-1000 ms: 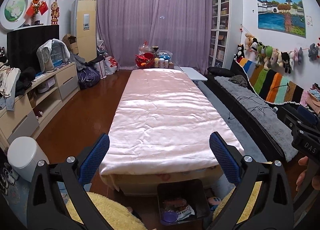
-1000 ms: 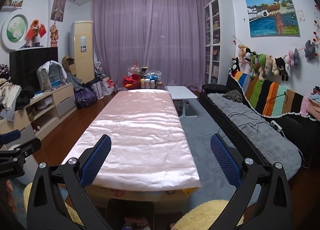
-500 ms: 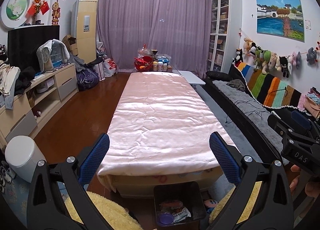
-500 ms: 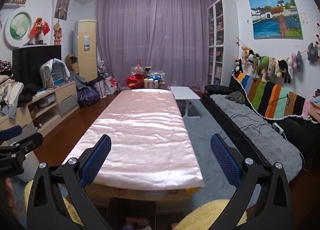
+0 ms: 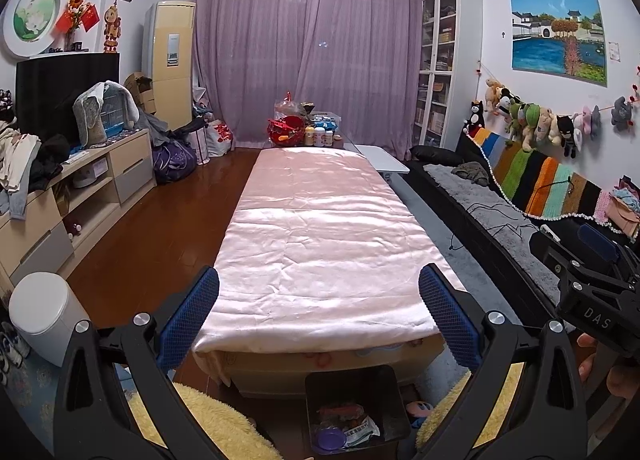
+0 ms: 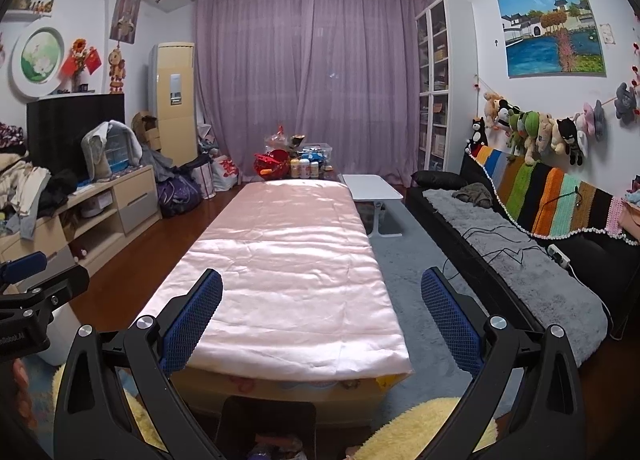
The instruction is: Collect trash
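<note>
Both grippers up and empty — left gripper (image 5: 318, 316) and right gripper (image 6: 322, 318) each with fingers spread wide, nothing between the blue pads. Looks like the tail end or a pause in the collecting: trash (image 5: 346, 426) (wrappers, a purple lid-looking thing) already sitting in the dark bin (image 5: 386, 384) on the floor, right at the foot of the long table under the pink cloth (image 5: 320, 232). No loose trash visible on that cloth, so best bet is scanning around before committing to any reach — keep fingers apart, tilt down, check the floor edges. Worth minding: yellow fuzzy slippers (image 5: 208, 416) flanking the bin, white cylinder can (image 5: 44, 312) at left, cables across the grey sofa cover (image 6: 516, 272). Far end clutter of bottles (image 5: 318, 136) probably not trash, can't tell from here.
</note>
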Action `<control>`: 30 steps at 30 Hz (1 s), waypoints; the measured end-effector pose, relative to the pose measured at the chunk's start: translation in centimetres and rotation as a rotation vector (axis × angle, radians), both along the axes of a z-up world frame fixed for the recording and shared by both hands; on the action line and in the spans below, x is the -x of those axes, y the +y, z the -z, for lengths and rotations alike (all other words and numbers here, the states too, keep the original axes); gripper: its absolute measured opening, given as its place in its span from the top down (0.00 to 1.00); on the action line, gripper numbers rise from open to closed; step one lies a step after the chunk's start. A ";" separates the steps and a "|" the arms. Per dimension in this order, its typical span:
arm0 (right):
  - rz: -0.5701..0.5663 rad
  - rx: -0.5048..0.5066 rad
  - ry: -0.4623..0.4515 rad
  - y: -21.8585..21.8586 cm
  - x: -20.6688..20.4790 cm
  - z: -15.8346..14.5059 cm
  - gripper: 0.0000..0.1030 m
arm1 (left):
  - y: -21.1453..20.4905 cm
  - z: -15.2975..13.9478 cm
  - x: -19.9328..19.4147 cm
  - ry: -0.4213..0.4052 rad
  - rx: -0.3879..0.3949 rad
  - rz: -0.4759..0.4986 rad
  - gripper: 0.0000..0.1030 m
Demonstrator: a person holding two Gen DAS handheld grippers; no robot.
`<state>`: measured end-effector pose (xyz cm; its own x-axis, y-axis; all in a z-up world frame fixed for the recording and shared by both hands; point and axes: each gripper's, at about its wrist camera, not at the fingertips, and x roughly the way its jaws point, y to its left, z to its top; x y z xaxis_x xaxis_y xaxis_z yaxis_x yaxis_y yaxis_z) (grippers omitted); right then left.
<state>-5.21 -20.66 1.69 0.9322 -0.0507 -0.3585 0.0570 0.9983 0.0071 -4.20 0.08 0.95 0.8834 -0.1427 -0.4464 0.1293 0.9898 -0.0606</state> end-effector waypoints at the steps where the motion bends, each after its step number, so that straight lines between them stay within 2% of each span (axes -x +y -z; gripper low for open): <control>1: -0.002 0.000 0.001 0.0 0.0 0.0 0.03 | 0.0 0.0 0.0 0.001 0.000 0.001 0.08; 30: -0.003 -0.002 -0.003 0.4 -0.3 -0.4 0.03 | 0.1 -0.6 0.3 -0.016 -0.003 0.000 0.08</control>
<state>-4.93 -20.30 2.14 0.9334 -0.0470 -0.3556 0.0536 0.9985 0.0090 -4.50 0.17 1.58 0.8903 -0.1413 -0.4328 0.1299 0.9900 -0.0560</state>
